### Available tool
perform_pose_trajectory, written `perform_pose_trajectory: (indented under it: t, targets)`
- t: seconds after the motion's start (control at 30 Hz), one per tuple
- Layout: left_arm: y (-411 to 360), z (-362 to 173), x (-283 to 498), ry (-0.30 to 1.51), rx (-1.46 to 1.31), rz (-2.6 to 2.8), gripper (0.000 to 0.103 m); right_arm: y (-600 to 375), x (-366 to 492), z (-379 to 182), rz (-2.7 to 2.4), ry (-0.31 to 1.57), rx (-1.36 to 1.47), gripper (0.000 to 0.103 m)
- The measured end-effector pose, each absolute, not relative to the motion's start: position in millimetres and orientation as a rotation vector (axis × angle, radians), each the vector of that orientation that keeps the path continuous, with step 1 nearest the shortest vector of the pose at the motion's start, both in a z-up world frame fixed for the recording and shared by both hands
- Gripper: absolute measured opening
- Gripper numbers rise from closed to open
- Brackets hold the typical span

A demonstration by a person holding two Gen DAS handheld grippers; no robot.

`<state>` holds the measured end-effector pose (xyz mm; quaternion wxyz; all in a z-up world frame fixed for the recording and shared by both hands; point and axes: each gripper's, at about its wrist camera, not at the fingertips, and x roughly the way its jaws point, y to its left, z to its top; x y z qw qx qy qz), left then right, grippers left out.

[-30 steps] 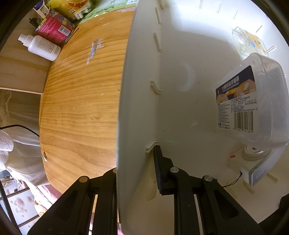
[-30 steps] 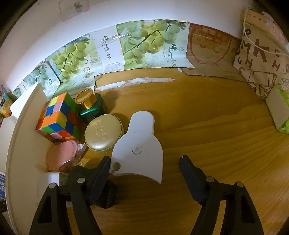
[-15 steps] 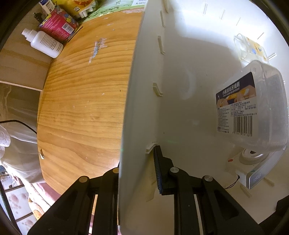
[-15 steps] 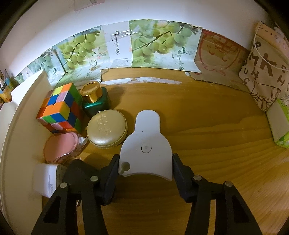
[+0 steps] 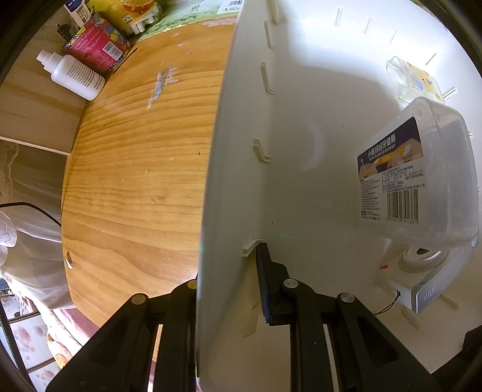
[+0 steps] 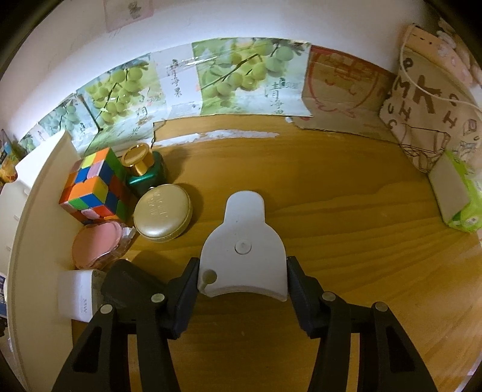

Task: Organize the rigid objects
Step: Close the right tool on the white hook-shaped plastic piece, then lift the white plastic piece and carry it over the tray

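Now the right hand-held gripper squeezes the white scraper's wide end, its narrow end pointing away across the bench.

The wooden counter backs onto a white wall lined with grape-print cartons and brown cardboard. A lettered cloth bag stands at right, with a green tissue pack just beside it.

Both grippers clamped
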<state>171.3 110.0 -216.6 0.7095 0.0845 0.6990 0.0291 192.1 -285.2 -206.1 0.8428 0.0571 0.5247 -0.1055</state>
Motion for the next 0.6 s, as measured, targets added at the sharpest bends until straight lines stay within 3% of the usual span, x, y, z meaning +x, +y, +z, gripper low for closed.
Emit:
perform_pose_trajectory:
  t: [0.6]
  targets:
    - [102, -213, 163, 1.536, 0.242, -0.005, 0.020, -257, 145, -145, -0.230, 0.991, 0.084, 0.055]
